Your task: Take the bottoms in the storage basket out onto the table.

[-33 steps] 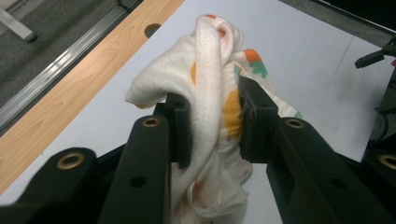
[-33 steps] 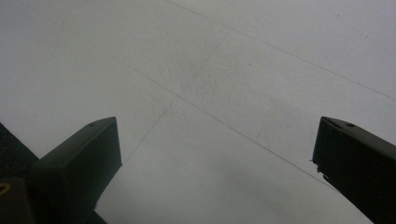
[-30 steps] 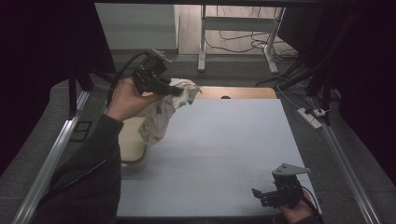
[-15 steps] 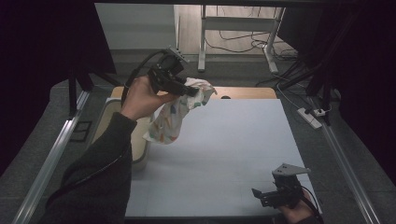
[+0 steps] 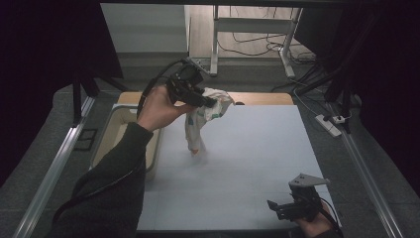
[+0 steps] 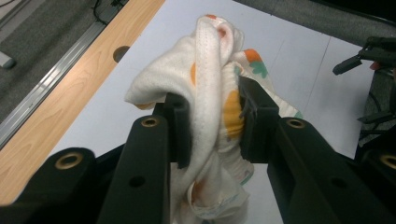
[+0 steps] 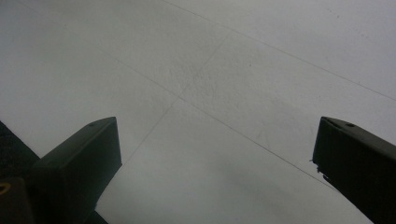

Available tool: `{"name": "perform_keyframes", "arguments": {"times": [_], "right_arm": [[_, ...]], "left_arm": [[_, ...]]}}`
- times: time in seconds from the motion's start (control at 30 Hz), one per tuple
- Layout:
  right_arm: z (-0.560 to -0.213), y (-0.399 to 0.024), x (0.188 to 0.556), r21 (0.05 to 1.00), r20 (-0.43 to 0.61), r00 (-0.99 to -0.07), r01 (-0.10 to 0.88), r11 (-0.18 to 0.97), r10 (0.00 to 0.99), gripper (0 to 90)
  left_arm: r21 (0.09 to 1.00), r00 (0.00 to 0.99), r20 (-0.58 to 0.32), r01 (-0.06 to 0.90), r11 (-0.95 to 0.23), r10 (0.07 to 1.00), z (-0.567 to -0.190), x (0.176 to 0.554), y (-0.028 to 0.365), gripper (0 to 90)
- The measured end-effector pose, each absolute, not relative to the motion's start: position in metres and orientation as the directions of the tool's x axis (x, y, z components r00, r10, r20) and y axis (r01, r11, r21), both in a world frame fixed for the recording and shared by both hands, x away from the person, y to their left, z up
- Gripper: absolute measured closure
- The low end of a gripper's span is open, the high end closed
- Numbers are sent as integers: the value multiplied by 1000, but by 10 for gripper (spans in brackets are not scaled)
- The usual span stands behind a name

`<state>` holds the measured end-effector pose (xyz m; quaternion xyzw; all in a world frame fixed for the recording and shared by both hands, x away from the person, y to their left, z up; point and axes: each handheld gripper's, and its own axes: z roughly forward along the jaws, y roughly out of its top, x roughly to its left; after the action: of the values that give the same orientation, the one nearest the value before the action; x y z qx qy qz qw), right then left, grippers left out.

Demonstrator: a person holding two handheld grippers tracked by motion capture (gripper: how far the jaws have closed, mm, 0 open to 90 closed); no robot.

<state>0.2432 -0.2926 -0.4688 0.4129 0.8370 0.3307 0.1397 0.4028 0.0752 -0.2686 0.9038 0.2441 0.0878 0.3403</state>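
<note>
Dangling from the left gripper [image 5: 210,103] is a bunched white cloth [image 5: 198,124] printed with orange and green shapes, its stitched hem folded over on itself. Both jaws are clamped on the wad of fabric, which hangs in a twisted tail above the far left part of the pale table [image 5: 257,148], beside a cream bin [image 5: 114,134]. Near the front right corner, the right gripper [image 5: 277,208] sits low over the bare surface, its jaws spread wide.
</note>
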Motion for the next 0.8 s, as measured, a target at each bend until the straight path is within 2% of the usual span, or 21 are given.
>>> {"name": "perform_keyframes", "arguments": {"times": [0.37, 0.8], "right_arm": [[-469, -293, 243, 668, 37, -622, 598, 444, 782, 11], [-469, -292, 243, 665, 32, -623, 597, 448, 782, 11]], "left_arm": [[658, 858, -24, 400, -638, 513, -295, 406, 76, 675], [675, 870, -25, 378, -633, 492, -326, 406, 71, 664]]}}
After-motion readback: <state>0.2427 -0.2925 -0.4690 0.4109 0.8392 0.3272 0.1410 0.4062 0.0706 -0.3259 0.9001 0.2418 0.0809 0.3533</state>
